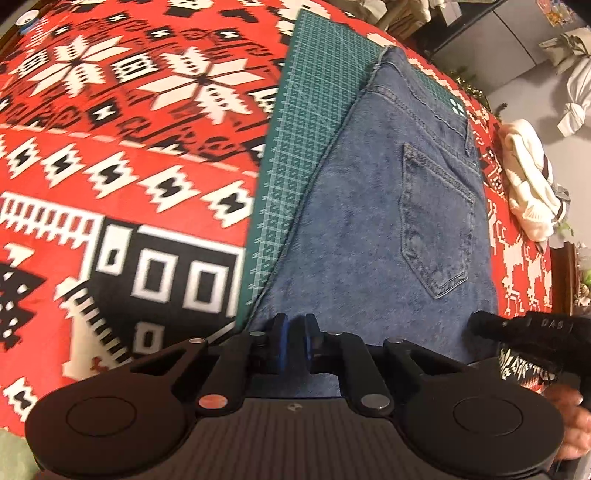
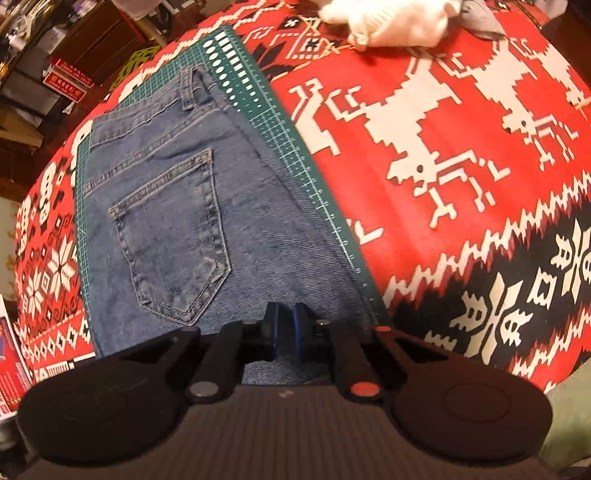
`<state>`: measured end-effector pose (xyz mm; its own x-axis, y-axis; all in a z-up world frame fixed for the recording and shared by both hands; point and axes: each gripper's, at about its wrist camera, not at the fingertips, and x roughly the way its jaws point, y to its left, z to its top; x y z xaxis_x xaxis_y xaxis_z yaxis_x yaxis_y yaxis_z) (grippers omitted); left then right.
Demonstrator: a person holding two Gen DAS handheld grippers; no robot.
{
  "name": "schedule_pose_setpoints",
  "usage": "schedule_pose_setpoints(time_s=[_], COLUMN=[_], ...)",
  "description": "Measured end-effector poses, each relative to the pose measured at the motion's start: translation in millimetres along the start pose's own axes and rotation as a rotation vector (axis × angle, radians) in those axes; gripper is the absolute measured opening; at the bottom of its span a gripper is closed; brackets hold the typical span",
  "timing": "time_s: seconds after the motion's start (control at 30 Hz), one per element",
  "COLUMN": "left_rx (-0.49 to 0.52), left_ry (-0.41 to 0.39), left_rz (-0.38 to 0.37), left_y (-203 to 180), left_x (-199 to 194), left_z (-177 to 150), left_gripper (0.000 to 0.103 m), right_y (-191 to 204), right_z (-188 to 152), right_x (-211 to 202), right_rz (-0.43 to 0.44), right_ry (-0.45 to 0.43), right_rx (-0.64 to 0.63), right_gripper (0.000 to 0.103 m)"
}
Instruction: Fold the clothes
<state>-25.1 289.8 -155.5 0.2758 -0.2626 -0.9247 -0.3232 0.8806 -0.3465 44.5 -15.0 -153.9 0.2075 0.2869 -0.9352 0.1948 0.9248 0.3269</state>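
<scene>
Folded blue jeans point(image 1: 373, 221) lie back-pocket-up on a green cutting mat point(image 1: 295, 147), which rests on a red, white and black patterned blanket point(image 1: 129, 155). In the left wrist view the jeans fill the centre and right of the frame; the left gripper point(image 1: 295, 341), at the bottom centre, has its blue-padded fingers drawn close with denim between them — a narrow gap shows, so whether they pinch the fabric cannot be told. In the right wrist view the right gripper point(image 2: 286, 332) sits likewise at the near edge of the jeans, fingers close together over denim, its grip equally unclear. A white garment point(image 2: 388, 22) lies at the top of that frame, well apart from the jeans.
</scene>
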Motion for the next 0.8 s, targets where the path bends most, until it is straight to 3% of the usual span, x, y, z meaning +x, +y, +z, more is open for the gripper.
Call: schedule_pose_setpoints(time_s=[0.23,0.8], left_rx=[-0.044,-0.046], left_ry=[-0.008,-0.036], left_rz=[0.004,0.001], left_y=[22,32], left_x=[-12,-28], left_z=[-12,-28], left_gripper=[0.006,0.008], right_y=[-2,6], right_z=[1,-3], right_x=[-5,-16], right_rz=[-0.087,-0.046], right_ry=[-0.046,-0.058], right_rx=[-0.021,-0.040], right_gripper=[0.008,0.014])
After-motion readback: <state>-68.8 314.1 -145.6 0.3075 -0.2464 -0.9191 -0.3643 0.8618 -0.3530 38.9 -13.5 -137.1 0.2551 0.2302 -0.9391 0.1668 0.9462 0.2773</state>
